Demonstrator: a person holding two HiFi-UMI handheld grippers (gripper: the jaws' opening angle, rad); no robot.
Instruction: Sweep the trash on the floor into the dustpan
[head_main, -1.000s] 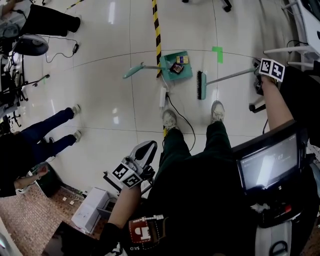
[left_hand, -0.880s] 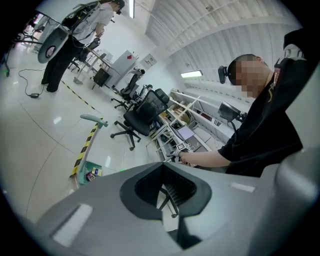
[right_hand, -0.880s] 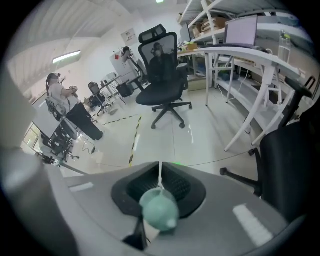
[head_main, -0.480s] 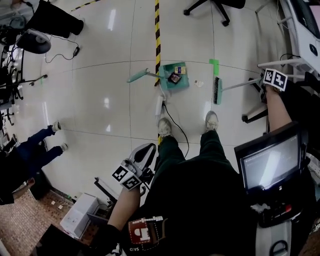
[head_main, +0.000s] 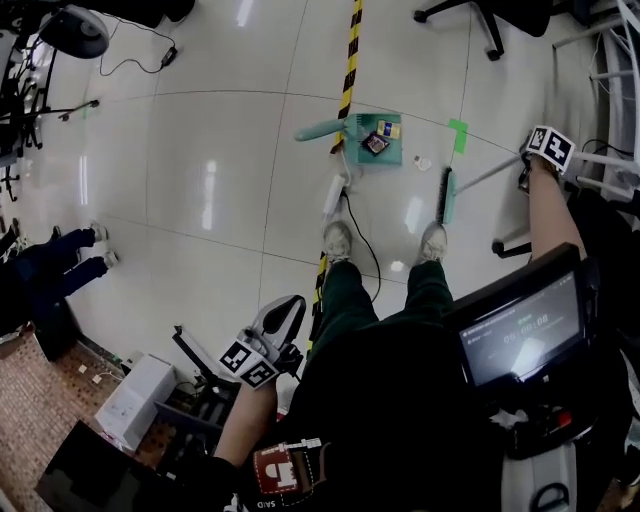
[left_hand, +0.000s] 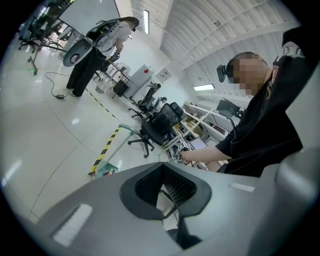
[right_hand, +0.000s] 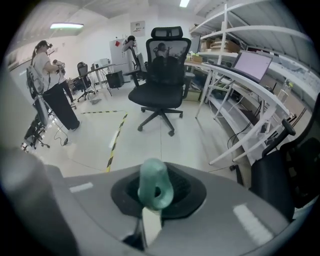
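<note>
A teal dustpan (head_main: 380, 150) lies on the floor ahead of my feet with several bits of trash in it, its handle (head_main: 320, 130) pointing left. The green broom head (head_main: 446, 195) stands on the floor to its right. One small white scrap (head_main: 423, 163) lies between them. My right gripper (head_main: 522, 172) is shut on the broom's handle, whose teal end (right_hand: 155, 189) sticks out between the jaws of that gripper (right_hand: 154, 202). My left gripper (head_main: 285, 312) hangs by my left thigh, shut and empty (left_hand: 167, 192). The dustpan (left_hand: 107, 170) shows small in the left gripper view.
A white power strip (head_main: 331, 196) and its cable lie just left of my left shoe (head_main: 338, 240). Yellow-black tape (head_main: 349, 40) runs up the floor. An office chair (head_main: 480, 15) stands far ahead, a person (head_main: 50, 265) at the left, a white box (head_main: 130, 400) lower left.
The broom head has swung away to the right of the dustpan and turned more upright. A white scrap now shows between them. The person at the left moved farther left.
</note>
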